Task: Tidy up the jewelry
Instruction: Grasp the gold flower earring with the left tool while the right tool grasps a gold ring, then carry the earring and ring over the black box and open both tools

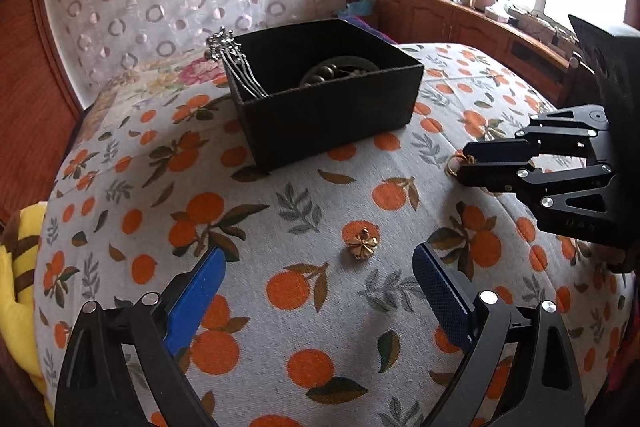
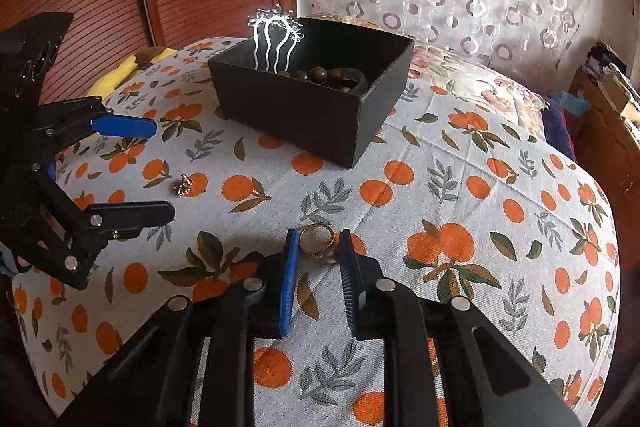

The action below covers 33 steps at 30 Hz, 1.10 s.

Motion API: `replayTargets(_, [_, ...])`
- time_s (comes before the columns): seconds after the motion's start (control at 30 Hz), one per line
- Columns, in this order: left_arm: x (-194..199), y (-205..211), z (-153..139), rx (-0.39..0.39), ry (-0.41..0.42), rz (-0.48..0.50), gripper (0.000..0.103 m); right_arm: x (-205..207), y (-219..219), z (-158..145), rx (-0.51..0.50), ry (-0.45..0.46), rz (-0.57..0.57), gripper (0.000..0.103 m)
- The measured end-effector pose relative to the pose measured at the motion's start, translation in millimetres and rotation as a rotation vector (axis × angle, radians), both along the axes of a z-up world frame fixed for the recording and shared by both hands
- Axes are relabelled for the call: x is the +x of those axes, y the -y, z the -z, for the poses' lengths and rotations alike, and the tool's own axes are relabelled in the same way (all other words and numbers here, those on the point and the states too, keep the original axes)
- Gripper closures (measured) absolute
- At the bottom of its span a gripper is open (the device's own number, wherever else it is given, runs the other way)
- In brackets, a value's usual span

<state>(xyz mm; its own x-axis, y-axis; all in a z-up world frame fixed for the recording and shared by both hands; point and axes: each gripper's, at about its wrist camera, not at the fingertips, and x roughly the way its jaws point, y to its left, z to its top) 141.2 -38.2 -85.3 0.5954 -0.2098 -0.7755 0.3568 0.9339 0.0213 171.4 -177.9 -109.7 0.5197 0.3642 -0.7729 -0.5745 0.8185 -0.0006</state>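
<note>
Gold is what matters on this orange-print bedspread [image 1: 280,195]: a gold ring [image 2: 316,238] and a small gold flower-shaped earring [image 1: 361,244], both lying loose in front of the black box [image 1: 320,99], on the side nearer the two tools. The ring sits between the fingertips of the right tool [image 2: 318,247], whose jaws stand narrow with a pad just beside each flank of the band; whether the pads already press on it I cannot tell, so I judge the grip nearly made rather than made. The earring lies straight ahead of the left tool [image 1: 318,267], just past its fingertips and roughly on the midline of jaws spread wide with nothing between them. It is small and roundish with a short post sticking up, so no long axis dictates the approach. The left tool is plainly the nearer one to it. From the box, the earring lies nearer than the ring in the left wrist view, and both have bare cloth around them. The box stands open-topped, already holding a silver hair comb [image 2: 274,43] propped against its far-left corner and brown beads [image 2: 320,73] in the middle, so free room remains along the near wall. The soft bedspread may dimple under the pads and let either piece slip.
</note>
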Motion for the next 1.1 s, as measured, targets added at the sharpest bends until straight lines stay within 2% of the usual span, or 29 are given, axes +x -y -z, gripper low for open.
replayTargets(0.1, [-1.7, 5.1, -1.1, 0.005, 0.006, 0.013, 0.016, -1.4, -1.6, 0.5, -0.008, 0.006, -0.001, 0.081])
replayTargets(0.27, [-2.4, 13.2, -1.3, 0.020, 0.003, 0.037, 0.047, -2.1, -3.3, 0.7, -0.002, 0.002, 0.001, 0.081])
replayTargets(0.47, [-6.1, 21.4, -1.4, 0.022, 0.011, 0.061, 0.064, -2.0, -1.7, 0.6, -0.009, 0.008, 0.001, 0.081])
replayTargets(0.7, [-3.6, 26.2, -1.7, 0.022, 0.013, 0.063, 0.073, -2.7, -1.1, 0.9, -0.018, 0.017, 0.001, 0.081])
replayTargets(0.83, [-3.2, 29.7, -2.1, 0.024, 0.013, 0.063, 0.089, -2.7, -1.4, 1.2, -0.016, 0.016, 0.001, 0.081])
replayTargets(1.1, [-9.0, 25.8, -10.6, 0.020, 0.050, 0.038, 0.089, -2.8, -1.6, 1.3, -0.017, 0.016, 0.001, 0.081])
